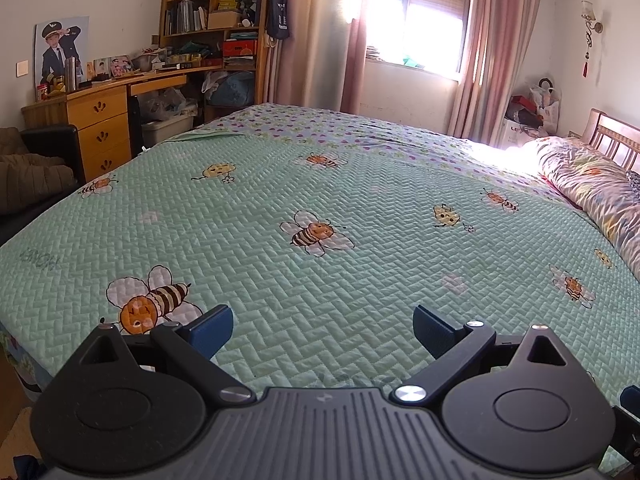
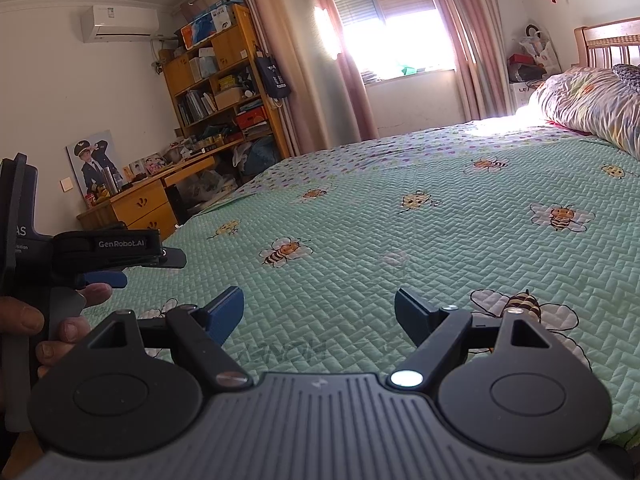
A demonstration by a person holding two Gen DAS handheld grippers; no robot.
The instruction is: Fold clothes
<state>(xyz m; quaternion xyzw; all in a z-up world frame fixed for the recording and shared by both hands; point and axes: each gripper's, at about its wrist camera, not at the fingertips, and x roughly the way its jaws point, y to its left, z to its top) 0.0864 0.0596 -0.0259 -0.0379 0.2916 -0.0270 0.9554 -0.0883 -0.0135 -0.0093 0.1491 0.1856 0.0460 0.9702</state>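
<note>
Hovering both grippers, left (image 1: 323, 330) and right (image 2: 319, 314), wide open and empty over the near bed (image 1: 360, 200), probably waiting, since no clothes are in view anywhere.

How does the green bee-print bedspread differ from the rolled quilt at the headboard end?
The bedspread is mint green with cartoon bees; the quilt is pinkish with a mixed print. The bedspread lies flat and smooth across the bed; the quilt is bunched into a crumpled roll beside the headboard. Both are bedding on one bed, partly sunlit near the window; neither is a garment to fold.
</note>
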